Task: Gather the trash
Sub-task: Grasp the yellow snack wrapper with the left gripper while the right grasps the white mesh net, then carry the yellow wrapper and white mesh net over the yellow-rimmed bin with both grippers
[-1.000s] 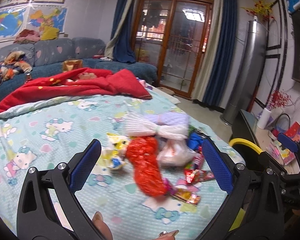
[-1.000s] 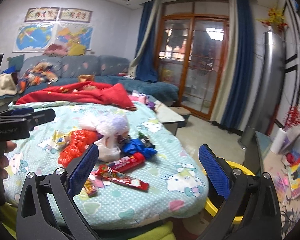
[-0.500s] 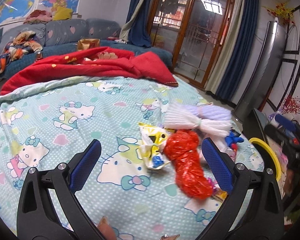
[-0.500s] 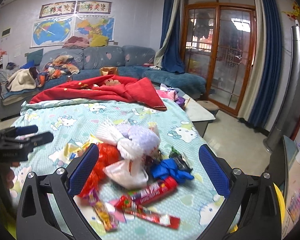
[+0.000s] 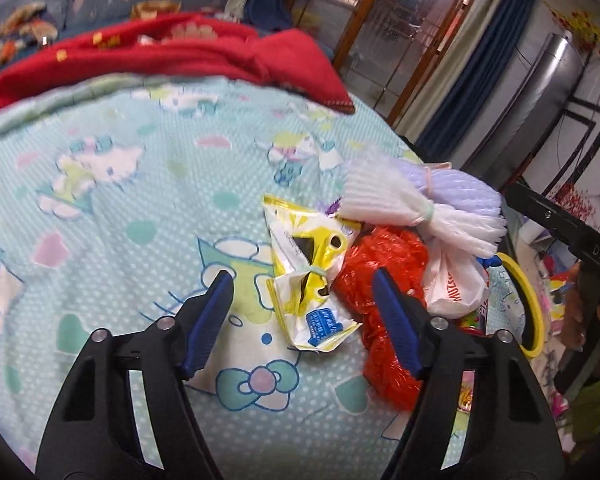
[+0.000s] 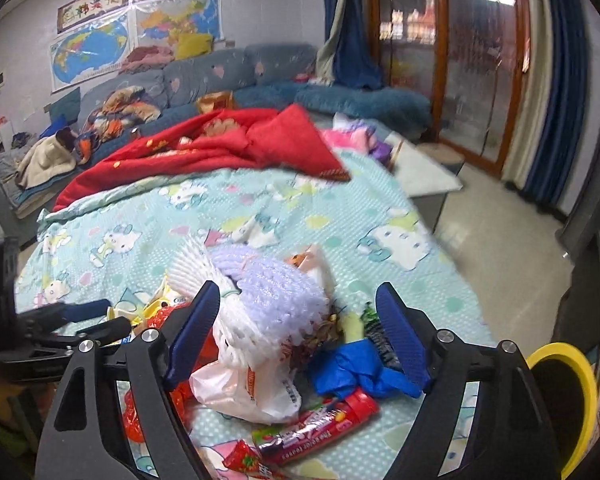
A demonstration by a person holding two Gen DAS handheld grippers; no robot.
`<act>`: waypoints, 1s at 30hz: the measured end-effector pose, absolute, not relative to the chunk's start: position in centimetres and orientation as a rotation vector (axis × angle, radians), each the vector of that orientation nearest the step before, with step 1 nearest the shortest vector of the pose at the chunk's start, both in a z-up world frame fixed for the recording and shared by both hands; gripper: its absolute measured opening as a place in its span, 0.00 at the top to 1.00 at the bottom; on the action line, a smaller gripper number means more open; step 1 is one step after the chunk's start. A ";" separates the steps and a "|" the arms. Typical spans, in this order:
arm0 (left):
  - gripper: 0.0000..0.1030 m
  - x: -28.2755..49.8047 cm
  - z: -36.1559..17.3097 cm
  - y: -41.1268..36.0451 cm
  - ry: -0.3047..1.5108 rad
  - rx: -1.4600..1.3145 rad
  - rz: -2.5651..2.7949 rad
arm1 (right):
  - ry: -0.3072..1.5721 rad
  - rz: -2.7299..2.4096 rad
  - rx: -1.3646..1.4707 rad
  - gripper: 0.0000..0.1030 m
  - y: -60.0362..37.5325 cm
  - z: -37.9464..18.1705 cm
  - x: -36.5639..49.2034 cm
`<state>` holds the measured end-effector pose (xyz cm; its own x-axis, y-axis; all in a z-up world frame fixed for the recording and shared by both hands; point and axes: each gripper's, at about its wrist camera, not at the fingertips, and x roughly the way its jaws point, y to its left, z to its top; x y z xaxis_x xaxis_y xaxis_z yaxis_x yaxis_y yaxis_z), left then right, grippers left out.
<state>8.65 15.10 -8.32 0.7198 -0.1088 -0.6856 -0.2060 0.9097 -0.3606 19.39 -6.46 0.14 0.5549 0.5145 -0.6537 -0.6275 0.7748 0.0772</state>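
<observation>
Trash lies in a loose heap on the near right part of a bed [image 5: 112, 184] covered with a pale blue cartoon-print sheet. In the heap are a crumpled yellow and white wrapper [image 5: 308, 268], a red plastic bag [image 5: 384, 280], a white plastic bag [image 6: 244, 388], white foam netting [image 5: 384, 204], lilac foam netting [image 6: 276, 292], a blue crumpled piece [image 6: 356, 368] and a red candy tube [image 6: 320, 424].

The left hand-held gripper [image 5: 302, 284] is over the left side of the heap, its jaws closing with the yellow and white wrapper between them; the pads do not yet press on it. The right hand-held gripper [image 6: 298, 312] is over the right side, its jaws closing around the lilac foam netting and the white plastic bag, also without pressing.

A red blanket [image 6: 228, 148] is bunched at the far end of the bed. A yellow-rimmed bin [image 6: 568, 396] stands just beside the bed's near right corner.
</observation>
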 end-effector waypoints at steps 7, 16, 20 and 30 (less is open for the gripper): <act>0.50 9.0 -9.8 16.0 0.806 -0.539 0.006 | 0.835 0.735 -0.118 0.48 -5.6 -2.0 21.8; 0.72 9.2 -10.7 15.9 0.828 -0.559 -0.020 | 0.794 0.787 -0.083 0.74 -6.1 -1.8 20.8; 0.75 8.7 -10.4 16.0 0.823 -0.554 -0.009 | 0.749 0.786 -0.061 0.75 -6.8 -0.7 20.0; 0.76 6.2 -6.7 17.0 0.700 -0.491 0.064 | 0.618 0.758 -0.051 0.75 -8.5 2.5 17.6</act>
